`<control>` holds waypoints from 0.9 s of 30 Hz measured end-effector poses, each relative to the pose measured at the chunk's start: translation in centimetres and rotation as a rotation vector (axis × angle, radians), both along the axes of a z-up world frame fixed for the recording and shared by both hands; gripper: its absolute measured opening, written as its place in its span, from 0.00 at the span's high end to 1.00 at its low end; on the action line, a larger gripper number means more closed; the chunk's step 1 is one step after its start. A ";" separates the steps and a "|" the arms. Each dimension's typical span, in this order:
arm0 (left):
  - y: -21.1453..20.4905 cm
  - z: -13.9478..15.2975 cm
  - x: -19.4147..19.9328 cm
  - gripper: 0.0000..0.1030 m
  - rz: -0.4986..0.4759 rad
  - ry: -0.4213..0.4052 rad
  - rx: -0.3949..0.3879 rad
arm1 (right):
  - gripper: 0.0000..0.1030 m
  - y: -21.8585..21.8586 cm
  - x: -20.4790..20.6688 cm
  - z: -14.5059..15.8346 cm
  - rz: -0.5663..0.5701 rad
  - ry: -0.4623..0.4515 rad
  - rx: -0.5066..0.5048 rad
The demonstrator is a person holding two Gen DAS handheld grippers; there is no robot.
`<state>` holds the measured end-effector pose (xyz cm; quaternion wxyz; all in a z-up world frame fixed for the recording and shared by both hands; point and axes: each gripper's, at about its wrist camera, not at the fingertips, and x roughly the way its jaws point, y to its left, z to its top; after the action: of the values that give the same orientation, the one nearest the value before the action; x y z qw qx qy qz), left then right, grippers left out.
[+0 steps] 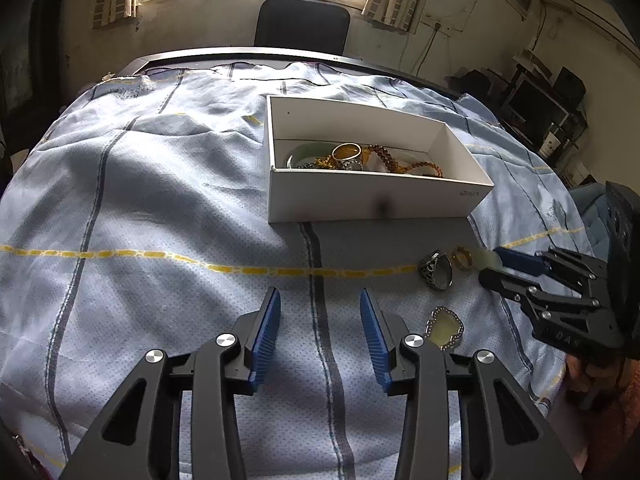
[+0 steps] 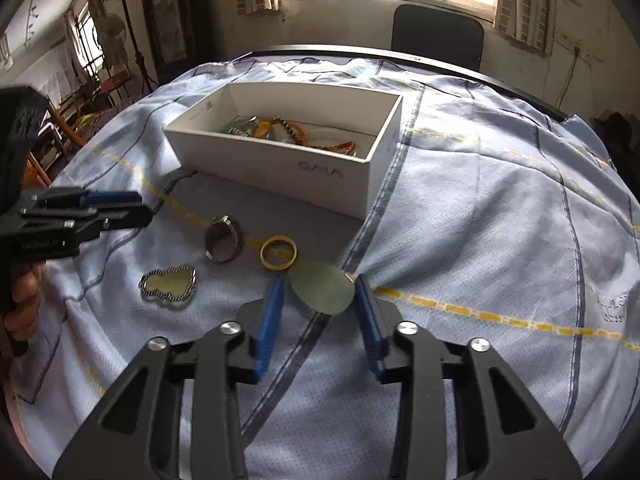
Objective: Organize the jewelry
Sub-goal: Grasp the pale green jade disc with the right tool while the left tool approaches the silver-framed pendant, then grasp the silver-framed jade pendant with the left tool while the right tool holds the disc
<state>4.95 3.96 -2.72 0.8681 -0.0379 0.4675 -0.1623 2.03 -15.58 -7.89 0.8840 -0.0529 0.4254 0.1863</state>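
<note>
A white box [image 1: 360, 200] [image 2: 280, 168] sits on the blue cloth and holds an amber bead string [image 1: 404, 162], a gold bangle and other pieces. In front of it lie a silver ring [image 1: 438, 270] [image 2: 224, 240], a gold ring [image 1: 462, 258] [image 2: 279, 253] and a yellow pendant with a beaded rim [image 1: 444, 328] [image 2: 170, 286]. My right gripper [image 2: 318, 282] [image 1: 490, 266] is shut on a pale green disc [image 2: 322, 292] [image 1: 485, 258], just right of the gold ring. My left gripper [image 1: 320, 294] [image 2: 146, 208] stands open and empty, left of the pendant.
The wrinkled striped cloth [image 1: 160, 200] covers a dark table whose edge [image 1: 240, 54] shows at the back. A black chair [image 1: 302, 24] stands behind it under a bright window. A hand [image 2: 24, 300] grips the left tool's handle.
</note>
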 end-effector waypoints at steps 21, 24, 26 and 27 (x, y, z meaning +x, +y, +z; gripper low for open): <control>-1.2 -0.1 -0.5 0.54 -0.045 -0.018 0.041 | 0.75 1.1 -1.8 0.0 0.013 -0.002 -0.033; -1.8 0.0 -0.8 0.51 -0.068 -0.031 0.057 | 0.75 1.0 -2.2 0.1 0.018 0.019 0.004; -2.3 0.2 -1.2 0.50 -0.094 -0.050 0.073 | 0.75 1.1 -2.3 0.0 0.025 0.024 0.009; -2.7 0.3 -1.4 0.50 -0.117 -0.059 0.072 | 0.75 1.0 -2.2 0.0 0.024 0.027 0.018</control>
<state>3.51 1.30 -2.40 0.8713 0.0255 0.4488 -0.1971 -0.21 -14.60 -7.90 0.8765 -0.0476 0.4348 0.2012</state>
